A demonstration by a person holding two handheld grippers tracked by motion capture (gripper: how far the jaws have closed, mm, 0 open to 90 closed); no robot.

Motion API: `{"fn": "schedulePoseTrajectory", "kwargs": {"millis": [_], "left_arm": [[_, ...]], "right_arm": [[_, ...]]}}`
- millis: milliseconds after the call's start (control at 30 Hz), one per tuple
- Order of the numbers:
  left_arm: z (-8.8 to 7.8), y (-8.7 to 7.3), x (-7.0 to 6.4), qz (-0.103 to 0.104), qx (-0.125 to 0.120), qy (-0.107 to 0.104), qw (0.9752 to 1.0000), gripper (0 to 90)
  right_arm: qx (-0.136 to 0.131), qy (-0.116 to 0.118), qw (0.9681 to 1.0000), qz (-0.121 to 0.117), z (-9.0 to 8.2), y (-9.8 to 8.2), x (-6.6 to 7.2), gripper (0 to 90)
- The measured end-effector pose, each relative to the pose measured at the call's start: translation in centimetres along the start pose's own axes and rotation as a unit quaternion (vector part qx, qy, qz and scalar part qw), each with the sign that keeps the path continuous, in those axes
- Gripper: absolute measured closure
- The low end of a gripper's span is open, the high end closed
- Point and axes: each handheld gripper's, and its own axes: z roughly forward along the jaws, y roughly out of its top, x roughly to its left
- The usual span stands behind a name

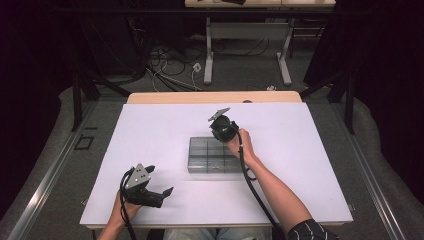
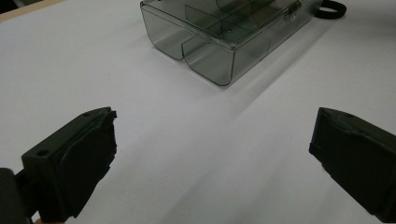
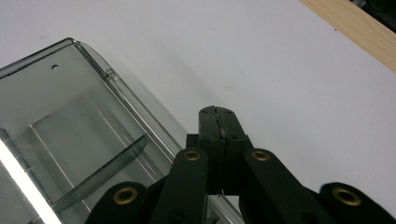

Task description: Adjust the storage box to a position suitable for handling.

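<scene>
I am watching a clear grey compartment box [image 1: 214, 155] lying mid-table on the white table [image 1: 150, 130], my right gripper [image 3: 216, 122] hovering over its far edge with jaws pressed together on nothing, my left gripper [image 2: 212, 154] resting near the front-left, jaws spread wide.

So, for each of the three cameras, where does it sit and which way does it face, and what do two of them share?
High view: above the person's side, looking forward and down on the white table; both forearms, left gripper and right gripper show.
Left gripper view: low over the table, facing the clear divided box; its jaws stand wide apart.
Right gripper view: at the box's edge, looking down; its jaws are pressed together.
All three share the box and the table.
</scene>
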Motion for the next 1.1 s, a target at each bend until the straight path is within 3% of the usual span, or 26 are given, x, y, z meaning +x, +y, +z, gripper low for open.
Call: {"fn": "schedulePoseTrajectory", "kwargs": {"millis": [367,633,733,800,867,900,1100], "left_arm": [[0.0,0.0,0.0,0.0,0.001,0.0,1.0,0.0],[0.0,0.0,0.0,0.001,0.0,-0.001,1.0,0.0],[-0.1,0.0,0.1,0.002,0.001,0.0,1.0,0.0],[0.0,0.0,0.1,0.001,0.0,0.0,1.0,0.0],[0.0,0.0,0.0,0.001,0.002,0.0,1.0,0.0],[0.1,0.0,0.0,0.001,0.001,-0.001,1.0,0.0],[0.1,0.0,-0.1,0.001,0.002,0.0,1.0,0.0]], "right_arm": [[0.002,0.002,1.0,-0.008,-0.3,-0.2,0.5,90.0],[0.002,0.003,1.0,0.001,-0.5,-0.4,0.6,90.0],[-0.005,0.009,0.9998,0.016,-0.8,-0.6,0.4,87.4],[-0.023,0.007,0.9995,0.019,-1.0,-0.8,0.3,85.2],[-0.016,0.009,0.9997,0.019,-1.5,-0.8,0.1,84.0],[-0.028,0.008,0.9992,0.029,-2.1,-1.0,-0.1,80.8],[-0.041,0.008,0.9986,0.031,-3.7,-1.5,-0.6,72.3]]}}
